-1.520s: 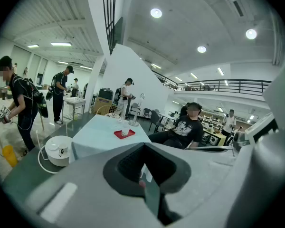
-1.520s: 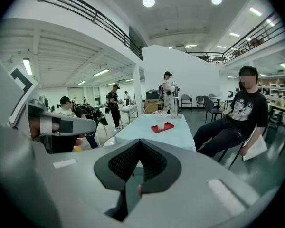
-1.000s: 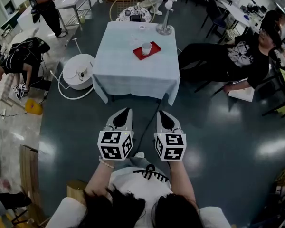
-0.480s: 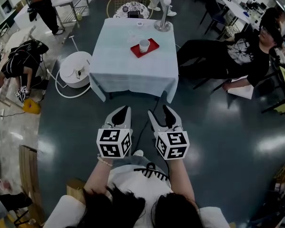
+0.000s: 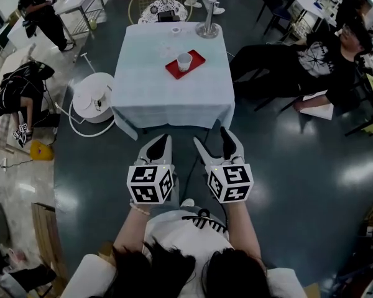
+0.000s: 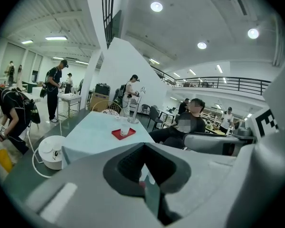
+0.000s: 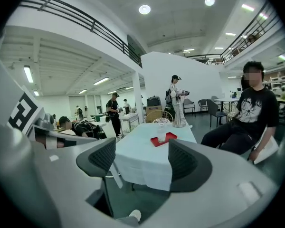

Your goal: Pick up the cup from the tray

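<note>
In the head view, the small white cup is seen upright on the flat red tray, on the square counter covered with a pale blue cloth. It is well apart from both tools. The left tool is held closed and empty. The jaws of the right tool have just been opened, and nothing is between them.

In the left gripper view, the closed jaws are pointed toward the counter.

In the right gripper view, the cup is framed between the parted jaws. This line should be followed, and closing should be delayed until the cup stands between the pads.
</note>
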`<state>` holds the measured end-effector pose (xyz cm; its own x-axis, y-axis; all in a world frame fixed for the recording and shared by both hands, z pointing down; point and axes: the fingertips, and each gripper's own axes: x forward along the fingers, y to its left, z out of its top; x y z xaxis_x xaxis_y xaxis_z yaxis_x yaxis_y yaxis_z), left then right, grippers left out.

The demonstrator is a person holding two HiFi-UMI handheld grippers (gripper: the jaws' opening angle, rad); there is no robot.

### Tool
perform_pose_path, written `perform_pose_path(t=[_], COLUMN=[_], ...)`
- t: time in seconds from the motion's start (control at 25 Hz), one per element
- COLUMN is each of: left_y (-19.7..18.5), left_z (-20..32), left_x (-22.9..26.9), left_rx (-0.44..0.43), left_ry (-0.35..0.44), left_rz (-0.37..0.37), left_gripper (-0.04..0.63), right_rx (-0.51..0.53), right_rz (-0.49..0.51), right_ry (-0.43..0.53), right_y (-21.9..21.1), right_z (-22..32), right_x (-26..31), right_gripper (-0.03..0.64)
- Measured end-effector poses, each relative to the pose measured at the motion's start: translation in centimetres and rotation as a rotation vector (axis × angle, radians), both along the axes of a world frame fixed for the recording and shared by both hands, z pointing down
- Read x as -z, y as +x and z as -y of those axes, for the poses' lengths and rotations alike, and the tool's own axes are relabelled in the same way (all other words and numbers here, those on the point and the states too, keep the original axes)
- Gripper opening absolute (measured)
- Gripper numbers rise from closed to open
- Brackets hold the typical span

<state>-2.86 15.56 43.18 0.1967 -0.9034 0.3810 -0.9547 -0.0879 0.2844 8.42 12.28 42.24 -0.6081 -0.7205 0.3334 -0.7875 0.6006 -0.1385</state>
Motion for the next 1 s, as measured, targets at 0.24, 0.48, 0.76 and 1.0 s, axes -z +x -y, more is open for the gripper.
perform_pose_path(t=[0.24, 0.48, 0.76, 1.0], left_y=[-2.7, -4.9, -8.3, -10.7], left_z=[5.3, 10.9, 17.1, 21.2], left_x=[-1.3, -1.6, -1.4, -1.5], left_rx=[0.008, -0.033, -0.063, -0.100], left_ry=[-0.042, -0.065, -0.073, -0.089], left_rz=[-0.015, 0.014, 0.007, -0.001], left_gripper=[0.000, 0.000, 0.000, 0.000], right_rx=[-0.018, -0.017, -0.012, -0.050], right_rz=[-0.005, -0.006, -0.070, -0.023], right_ry=[-0.019, -0.012, -0.043, -0.034], right_y=[-2.7, -5.8, -8.7, -11.3], right_z=[5.2, 11.1, 16.7, 20.5], right_x=[-0.7, -0.3, -1.0, -0.3], right_gripper=[0.368, 0.373, 0.382, 0.393])
